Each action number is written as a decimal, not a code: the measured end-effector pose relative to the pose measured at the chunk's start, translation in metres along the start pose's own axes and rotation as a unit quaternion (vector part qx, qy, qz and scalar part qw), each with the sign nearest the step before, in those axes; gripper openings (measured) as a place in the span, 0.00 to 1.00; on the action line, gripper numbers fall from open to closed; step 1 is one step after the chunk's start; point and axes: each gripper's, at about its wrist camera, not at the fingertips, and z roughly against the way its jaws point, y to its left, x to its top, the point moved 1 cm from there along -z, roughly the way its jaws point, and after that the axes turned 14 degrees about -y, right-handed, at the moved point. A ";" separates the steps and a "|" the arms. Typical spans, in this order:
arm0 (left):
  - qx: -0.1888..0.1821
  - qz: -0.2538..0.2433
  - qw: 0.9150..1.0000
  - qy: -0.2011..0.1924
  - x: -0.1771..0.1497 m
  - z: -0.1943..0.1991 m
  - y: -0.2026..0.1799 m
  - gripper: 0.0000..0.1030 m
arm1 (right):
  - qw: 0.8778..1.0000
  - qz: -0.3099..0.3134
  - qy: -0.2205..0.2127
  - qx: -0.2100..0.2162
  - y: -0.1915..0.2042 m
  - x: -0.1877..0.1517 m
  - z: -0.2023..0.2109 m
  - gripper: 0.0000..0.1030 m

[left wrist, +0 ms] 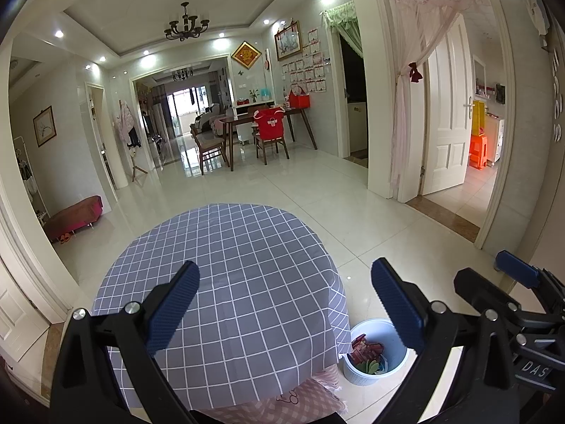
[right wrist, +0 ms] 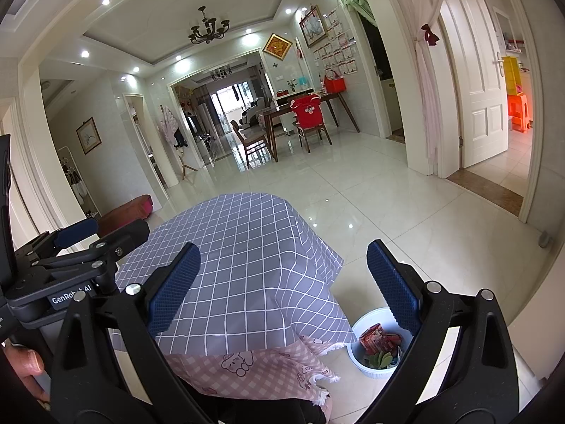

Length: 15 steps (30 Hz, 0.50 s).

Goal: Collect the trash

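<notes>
Grey checked cloth (left wrist: 226, 282) covered the bare worktop, over pink fringed fabric (right wrist: 261, 371). Left gripper (left wrist: 284, 304) and right gripper (right wrist: 282, 286) were held with fingers spread, empty. Crumpled red wrappers (right wrist: 379, 341) were seen in a white ribbed bin (left wrist: 367, 376) on glossy tiles; the light bin could probably be tipped if knocked.

both cams sit on the grippers, looking forward along the fingers, held above a table covered in a grey checked cloth (left wrist: 229, 282) and pitched slightly down. left wrist view is roughly level; right wrist view sits just to its right and is rolled, so the room leans. each catches the other rig at its edge: right gripper (left wrist: 494, 275) at the left view's right edge, left gripper (right wrist: 102, 231) at the right view's left edge. shared: cloth, white bin (right wrist: 370, 364) on the floor close by, dining table (left wrist: 268, 120) far off.
</notes>
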 end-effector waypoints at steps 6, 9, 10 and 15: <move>0.001 -0.001 1.000 0.000 0.000 0.000 0.000 0.93 | 1.000 0.000 0.001 0.000 0.000 0.000 0.000 0.91; 0.001 0.000 1.000 0.001 0.000 -0.001 0.003 0.93 | 1.000 -0.001 0.002 0.001 0.002 -0.001 -0.001 0.91; 0.002 0.000 1.000 0.000 0.000 -0.001 0.004 0.93 | 1.000 -0.001 0.002 0.001 0.004 -0.003 0.000 0.91; 0.003 -0.001 1.000 -0.002 0.004 -0.004 0.007 0.93 | 1.000 -0.002 0.004 0.003 0.007 -0.006 -0.002 0.91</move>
